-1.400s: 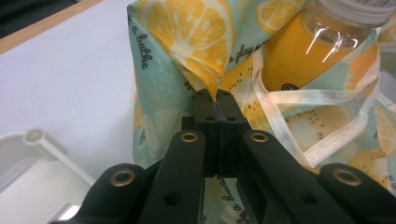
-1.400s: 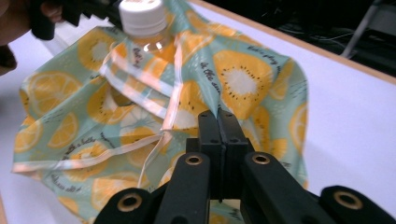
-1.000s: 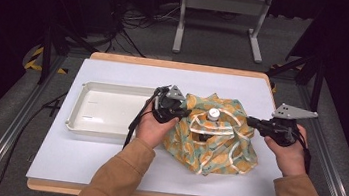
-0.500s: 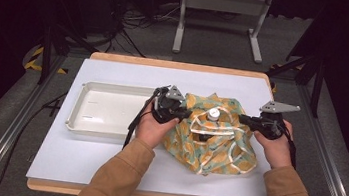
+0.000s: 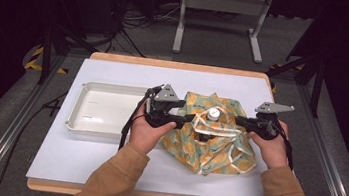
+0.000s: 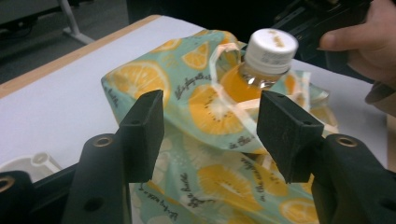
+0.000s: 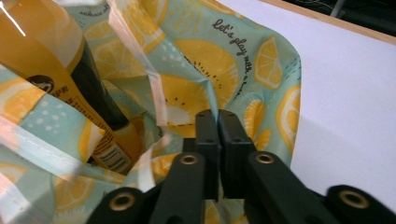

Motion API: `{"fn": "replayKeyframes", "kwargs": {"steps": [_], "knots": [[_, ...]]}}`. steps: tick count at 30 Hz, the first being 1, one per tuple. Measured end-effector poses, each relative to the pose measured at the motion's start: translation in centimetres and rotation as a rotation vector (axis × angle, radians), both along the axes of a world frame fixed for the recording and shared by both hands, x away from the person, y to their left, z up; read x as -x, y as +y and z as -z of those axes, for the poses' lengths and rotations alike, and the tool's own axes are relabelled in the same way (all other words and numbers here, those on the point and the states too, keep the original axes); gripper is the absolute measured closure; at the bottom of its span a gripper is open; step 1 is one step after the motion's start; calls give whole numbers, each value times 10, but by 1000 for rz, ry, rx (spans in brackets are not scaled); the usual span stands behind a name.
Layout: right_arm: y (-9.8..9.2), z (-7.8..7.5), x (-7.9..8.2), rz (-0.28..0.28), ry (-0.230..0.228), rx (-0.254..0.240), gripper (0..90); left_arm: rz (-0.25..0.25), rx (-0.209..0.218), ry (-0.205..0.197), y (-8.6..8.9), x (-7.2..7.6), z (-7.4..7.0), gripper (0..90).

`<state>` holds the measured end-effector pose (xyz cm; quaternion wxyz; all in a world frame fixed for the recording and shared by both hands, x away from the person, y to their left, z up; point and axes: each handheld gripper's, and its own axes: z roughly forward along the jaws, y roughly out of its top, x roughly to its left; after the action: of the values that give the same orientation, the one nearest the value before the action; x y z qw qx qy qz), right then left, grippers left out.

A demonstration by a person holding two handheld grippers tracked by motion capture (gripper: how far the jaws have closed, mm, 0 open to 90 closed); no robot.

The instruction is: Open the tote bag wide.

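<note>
The right gripper [image 7: 218, 154] has its fingers pinched together at the rim of the fruit-print bag [image 5: 217, 143], the left gripper [image 6: 210, 135] gapes empty beside the bottle [image 6: 261, 65] standing inside it mid-bench [image 5: 103, 170], so bagging looks nearly finished.

The bag [image 5: 213, 138] (a bottle [image 5: 214, 114] in it) lies on the table [image 5: 103, 170], right of the tray [image 5: 105, 112].

Lab — floor cables [image 5: 136, 20], metal rails [image 5: 6, 143].

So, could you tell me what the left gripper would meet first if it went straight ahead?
Probably the citrus-print bag, whose fabric lies between the left gripper's open jaws, with the bottle just behind.
</note>
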<state>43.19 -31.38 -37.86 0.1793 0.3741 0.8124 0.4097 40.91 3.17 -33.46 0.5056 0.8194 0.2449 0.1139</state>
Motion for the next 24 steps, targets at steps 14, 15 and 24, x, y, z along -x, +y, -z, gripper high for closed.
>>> {"fn": "replayKeyframes", "kwargs": {"steps": [14,15,24], "knots": [[-15,-33,39,10,-141,-108,538,35,-23,5,9,21,3,411],[-15,-36,43,-12,-142,-111,533,34,-18,13,9,22,4,411],[4,-41,60,-187,-88,-84,434,40,-20,23,14,29,8,411]]}}
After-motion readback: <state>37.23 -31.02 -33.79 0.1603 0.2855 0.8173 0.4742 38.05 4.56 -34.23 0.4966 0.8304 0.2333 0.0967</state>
